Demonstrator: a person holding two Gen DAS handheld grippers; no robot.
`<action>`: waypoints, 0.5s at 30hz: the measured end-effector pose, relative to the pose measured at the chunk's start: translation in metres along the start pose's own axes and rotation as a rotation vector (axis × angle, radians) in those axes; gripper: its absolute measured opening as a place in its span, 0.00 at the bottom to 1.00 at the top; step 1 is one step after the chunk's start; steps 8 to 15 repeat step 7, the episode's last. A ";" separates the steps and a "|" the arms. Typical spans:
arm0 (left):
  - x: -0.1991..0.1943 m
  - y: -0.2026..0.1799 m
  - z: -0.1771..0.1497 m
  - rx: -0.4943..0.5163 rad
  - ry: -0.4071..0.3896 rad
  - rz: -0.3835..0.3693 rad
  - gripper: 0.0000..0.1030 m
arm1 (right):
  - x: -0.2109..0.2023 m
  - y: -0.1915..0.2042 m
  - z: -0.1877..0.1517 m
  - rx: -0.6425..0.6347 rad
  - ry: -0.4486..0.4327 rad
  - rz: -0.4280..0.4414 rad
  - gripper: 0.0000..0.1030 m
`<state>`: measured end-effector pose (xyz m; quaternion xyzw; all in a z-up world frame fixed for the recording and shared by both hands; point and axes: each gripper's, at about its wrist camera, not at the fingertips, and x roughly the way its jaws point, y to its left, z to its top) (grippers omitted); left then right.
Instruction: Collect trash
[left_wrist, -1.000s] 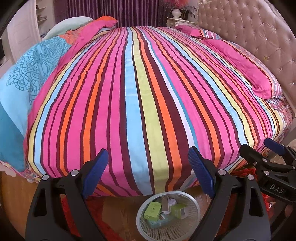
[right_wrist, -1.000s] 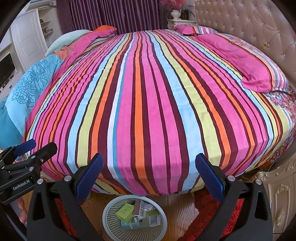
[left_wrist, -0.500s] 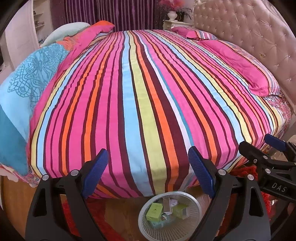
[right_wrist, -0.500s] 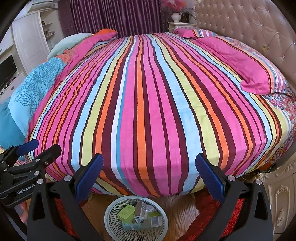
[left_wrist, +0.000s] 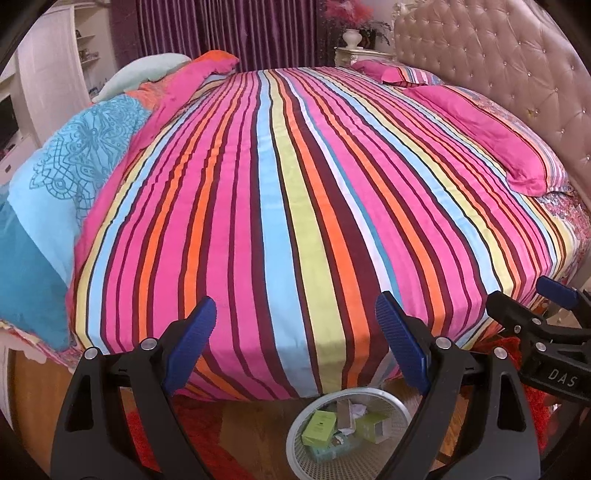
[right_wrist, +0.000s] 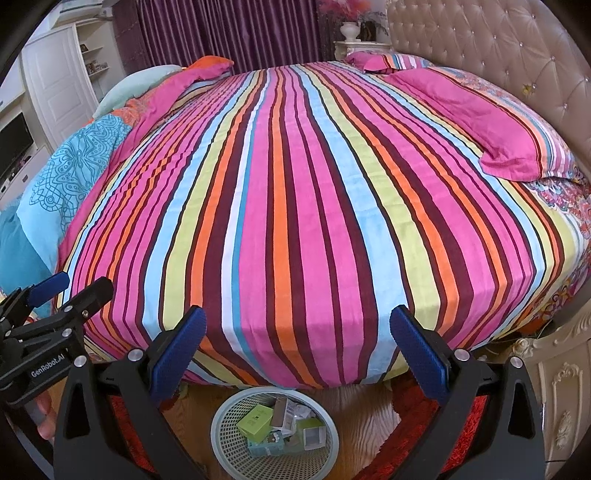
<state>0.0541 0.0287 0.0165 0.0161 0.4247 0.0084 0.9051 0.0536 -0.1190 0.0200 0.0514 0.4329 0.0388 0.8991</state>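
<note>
The left gripper was seen w/ jaws spread wide and nothing between them, only striped bedspread behind the gap. The right gripper was likewise held wide apart and empty. In the left wrist view the right gripper showed at the lower right edge; in the right wrist view the left one showed at the lower left edge, so the two were held side by side, both aimed down over the near edge of the bed.

The task's things were found low in both frames: a white mesh wastebasket on the wood floor, just below the hanging edge of the bedspread. Inside it were seen a green carton, a second pale green box, a teal packet and crumpled paper scraps, exact count not clear. In the left wrist view the basket lay at bottom centre-right, under the right-hand finger; in the right wrist view at bottom centre, squarely below the gap. The right gripper was thus judged better lined up w/ it, tho both were about equally near.

No loose trash was spotted on the bedspread, nor on the pink pillow at upper right, nor on the blue quilt at left. The collecting was therefore judged approx. done, unless litter lay out of view. The red rug beside the basket also looked clear.
</note>
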 end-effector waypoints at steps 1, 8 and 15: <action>0.001 0.002 0.000 -0.008 0.007 -0.004 0.83 | 0.000 0.000 0.000 0.001 0.000 0.000 0.93; 0.001 0.005 -0.001 -0.023 0.018 -0.005 0.83 | 0.000 0.002 0.000 -0.002 0.001 0.004 0.93; 0.001 0.005 -0.001 -0.023 0.018 -0.005 0.83 | 0.000 0.002 0.000 -0.002 0.001 0.004 0.93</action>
